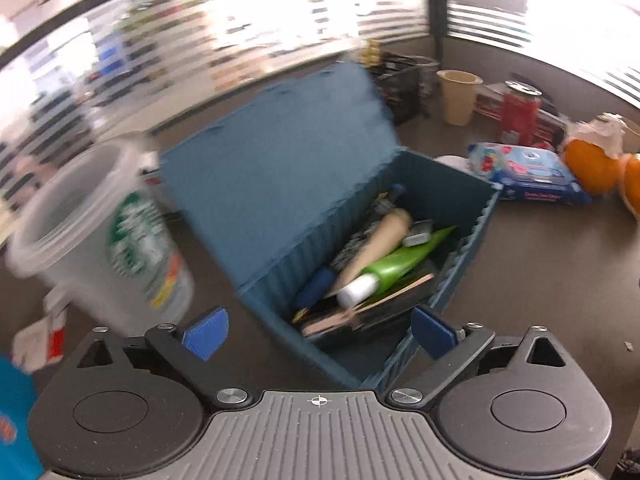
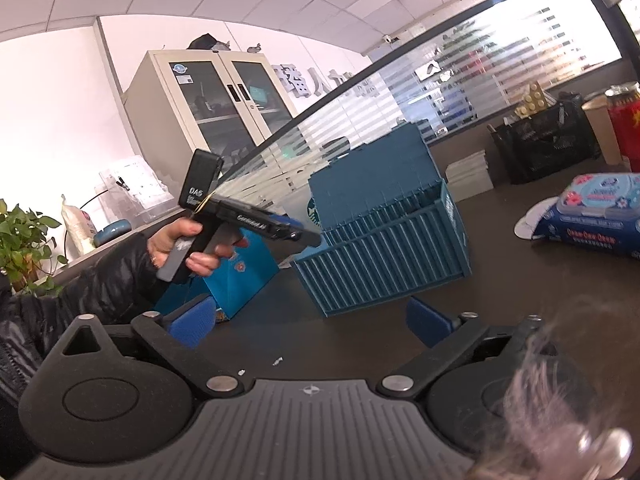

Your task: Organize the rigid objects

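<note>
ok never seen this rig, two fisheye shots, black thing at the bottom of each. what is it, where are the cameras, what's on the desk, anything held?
No robot here: a person holds a handheld gripper in each hand. Each picture comes from a camera on one gripper, looking along its blue-padded fingers. The left gripper looks into the open ribbed blue plastic box, which holds a green tube, a beige tube and other small items. The right gripper sees the same box from outside, with the person's hand holding the other gripper. Both grippers are open and empty. On the dark desk: a clear plastic Starbucks cup, a blue wet-wipes pack, a red jar and a beige paper cup.
</note>
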A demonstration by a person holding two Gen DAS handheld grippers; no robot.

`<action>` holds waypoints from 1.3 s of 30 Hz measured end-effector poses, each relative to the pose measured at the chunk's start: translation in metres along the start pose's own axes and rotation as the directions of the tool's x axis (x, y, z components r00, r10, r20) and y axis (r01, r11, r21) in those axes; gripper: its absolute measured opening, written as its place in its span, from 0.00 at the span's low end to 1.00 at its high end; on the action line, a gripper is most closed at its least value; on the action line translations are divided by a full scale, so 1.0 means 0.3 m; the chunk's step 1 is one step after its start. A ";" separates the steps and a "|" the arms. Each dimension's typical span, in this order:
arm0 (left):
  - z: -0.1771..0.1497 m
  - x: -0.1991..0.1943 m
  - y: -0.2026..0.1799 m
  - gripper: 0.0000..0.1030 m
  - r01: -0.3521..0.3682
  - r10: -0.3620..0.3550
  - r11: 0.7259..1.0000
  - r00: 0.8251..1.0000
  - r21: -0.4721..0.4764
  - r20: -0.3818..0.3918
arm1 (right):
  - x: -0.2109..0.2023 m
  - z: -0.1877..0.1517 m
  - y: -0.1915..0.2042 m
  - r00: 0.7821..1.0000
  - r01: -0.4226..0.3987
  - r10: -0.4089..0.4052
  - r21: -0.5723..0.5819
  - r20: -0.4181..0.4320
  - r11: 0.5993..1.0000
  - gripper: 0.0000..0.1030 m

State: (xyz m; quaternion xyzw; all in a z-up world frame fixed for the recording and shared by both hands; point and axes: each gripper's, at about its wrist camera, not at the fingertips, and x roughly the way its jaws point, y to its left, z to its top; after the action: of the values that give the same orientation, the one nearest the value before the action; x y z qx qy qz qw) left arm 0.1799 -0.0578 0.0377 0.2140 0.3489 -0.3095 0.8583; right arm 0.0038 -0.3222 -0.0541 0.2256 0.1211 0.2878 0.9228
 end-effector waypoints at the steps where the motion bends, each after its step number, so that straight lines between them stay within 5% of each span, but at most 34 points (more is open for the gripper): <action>1: -0.016 -0.018 0.010 0.97 -0.012 0.012 1.000 1.000 -0.018 0.000 | 0.011 0.003 0.011 1.000 -0.005 0.005 -0.001 0.003 1.000 1.00; 4: -0.073 -0.076 0.037 0.97 -0.072 0.073 0.995 0.997 -0.064 0.011 | 0.053 0.011 0.050 1.000 -0.001 0.001 -0.017 0.005 1.000 1.00; 7: -0.142 -0.136 0.046 0.99 -0.205 0.207 0.975 0.978 -0.090 0.016 | 0.106 0.013 0.096 1.000 0.001 -0.001 -0.032 0.003 0.999 1.00; 11: -0.241 -0.234 0.062 1.00 -0.359 0.372 0.915 0.927 -0.182 0.038 | 0.195 0.009 0.174 1.000 0.005 -0.006 -0.081 -0.016 0.997 1.00; 14: -0.322 -0.305 0.096 1.00 -0.373 0.409 0.867 0.911 -0.331 0.046 | 0.272 -0.002 0.236 0.999 0.025 -0.028 -0.099 -0.026 0.995 1.00; 19: -0.457 -0.358 0.153 1.00 -0.348 0.416 0.766 0.909 -0.541 0.004 | 0.415 -0.026 0.359 0.990 0.105 -0.121 -0.191 -0.074 0.976 1.00; 24: -0.570 -0.388 0.195 1.00 -0.404 0.489 0.658 0.871 -0.635 -0.048 | 0.511 -0.072 0.494 0.982 0.135 -0.168 -0.309 -0.081 0.941 1.00; 28: -0.648 -0.417 0.221 1.00 -0.454 0.592 0.529 0.803 -0.717 -0.073 | 0.545 -0.109 0.564 0.983 0.117 -0.158 -0.355 -0.090 0.927 1.00; 30: -0.669 -0.426 0.230 1.00 -0.485 0.624 0.490 0.776 -0.725 -0.097 | 0.560 -0.126 0.591 0.982 0.108 -0.156 -0.370 -0.104 0.923 1.00; 32: -0.690 -0.433 0.250 1.00 -0.488 0.626 0.479 0.773 -0.729 -0.107 | 0.565 -0.139 0.611 0.981 0.101 -0.154 -0.375 -0.114 0.921 1.00; 37: -0.740 -0.448 0.280 1.00 -0.422 0.571 0.462 0.815 -0.780 -0.103 | 0.572 -0.176 0.656 0.977 0.095 -0.160 -0.389 -0.138 0.916 1.00; 39: -0.755 -0.449 0.275 1.00 -0.411 0.568 0.449 0.817 -0.793 -0.102 | 0.573 -0.188 0.670 0.976 0.092 -0.161 -0.394 -0.147 0.915 1.00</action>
State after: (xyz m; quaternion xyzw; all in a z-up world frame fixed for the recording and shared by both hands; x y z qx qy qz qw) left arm 0.0545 0.1848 -0.0020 -0.1217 0.2924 0.1199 0.9409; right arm 0.0266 -0.0547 -0.0215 0.0054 0.1579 0.2643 0.9514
